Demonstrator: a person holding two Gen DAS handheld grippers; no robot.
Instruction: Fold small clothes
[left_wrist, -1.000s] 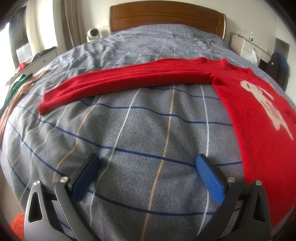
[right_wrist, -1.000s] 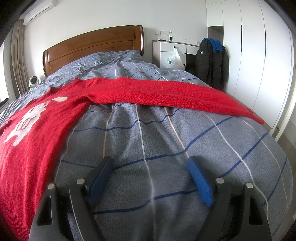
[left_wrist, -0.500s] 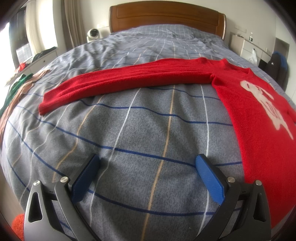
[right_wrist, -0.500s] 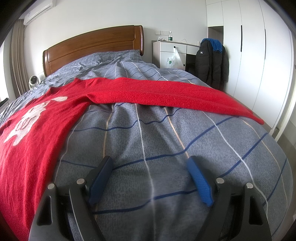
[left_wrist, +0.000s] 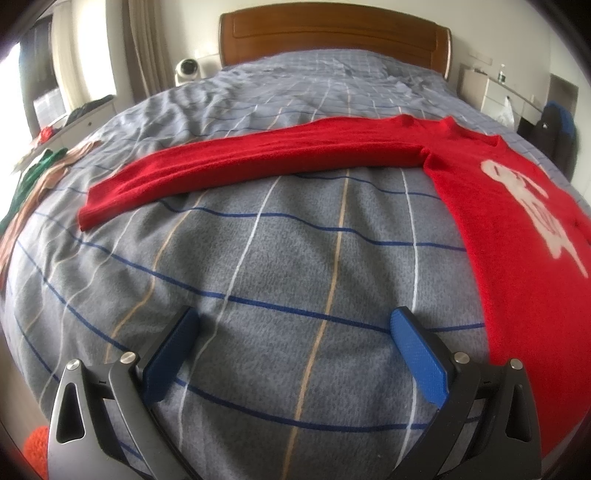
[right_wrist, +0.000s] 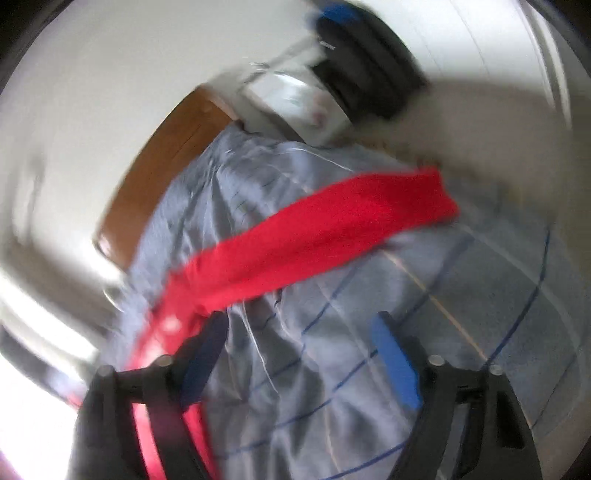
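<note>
Left wrist view looked down over bed (left_wrist: 295, 258) toward headboard (left_wrist: 332, 33), close above cover. Right wrist view rolled, blurred; both shared red sweater (left_wrist: 258, 162) (right_wrist: 325, 236).

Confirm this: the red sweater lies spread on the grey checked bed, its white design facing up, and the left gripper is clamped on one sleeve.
Wrong on the grip. In the left wrist view the left gripper is open over bare bedspread, holding nothing; the red sweater lies spread beyond it, white design up.

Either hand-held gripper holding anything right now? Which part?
Nothing held. Left hand-held gripper is open over bare grey checked bedcover; right hand-held gripper is closing with only bedcover between its jaws. Red knit sweater lies flat, untouched.
</note>
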